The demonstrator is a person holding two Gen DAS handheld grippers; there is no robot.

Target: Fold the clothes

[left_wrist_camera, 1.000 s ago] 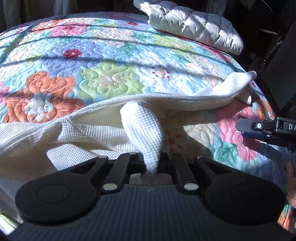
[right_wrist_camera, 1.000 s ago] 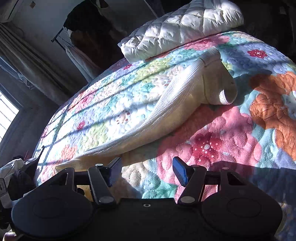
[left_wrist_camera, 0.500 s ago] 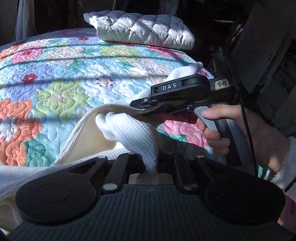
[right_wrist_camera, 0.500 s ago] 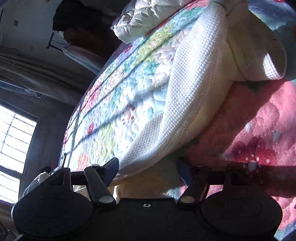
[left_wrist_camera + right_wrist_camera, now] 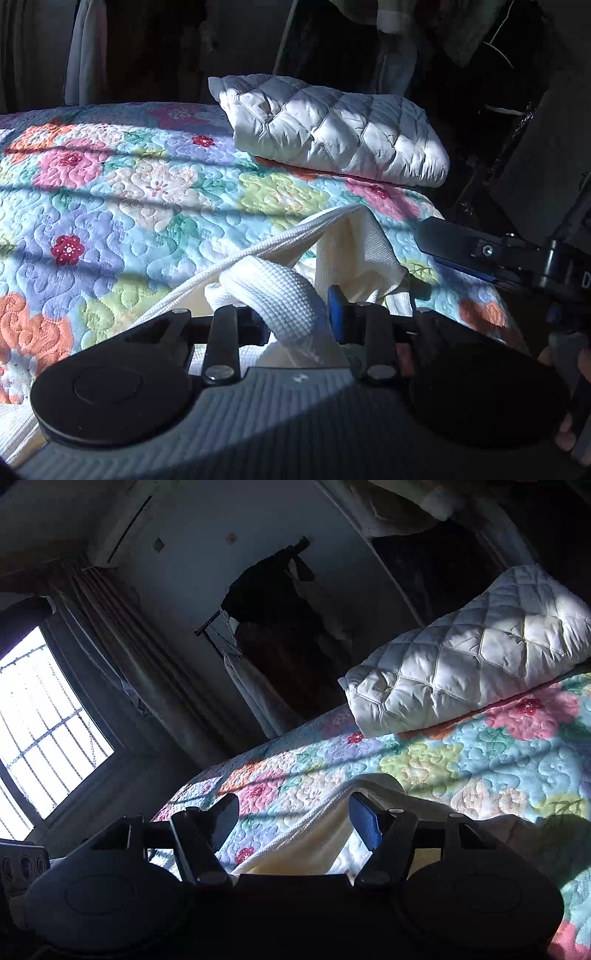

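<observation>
Both of our grippers have swung up from the white waffle-knit garment (image 5: pixel 284 295), so the wrist views now take in more of the room beyond the floral quilt (image 5: pixel 110 206). Starting at the left, our left gripper (image 5: pixel 299 321) has just been opening: where its jaws pinched a bunched fold a moment ago, they now stand partly apart, with that fold still lying between them and looking loose rather than clamped. The garment trails from there across the near part of the quilt toward its right edge, its ribbed hem (image 5: pixel 280 240) lifted in a ridge. Further right, our right gripper (image 5: pixel 461 247) comes in from the quilt's right side, a hand (image 5: pixel 569 398) just showing on its handle. In its own view the right gripper (image 5: pixel 295 819) has just been opening too; its jaws are wide and hold nothing, with cream cloth (image 5: pixel 303 849) lying below the gap. A white quilted pillow (image 5: pixel 469 653) sits at the far right corner. We judge that this fold has been laid down and released, so the next grasp needs a fresh edge.
</observation>
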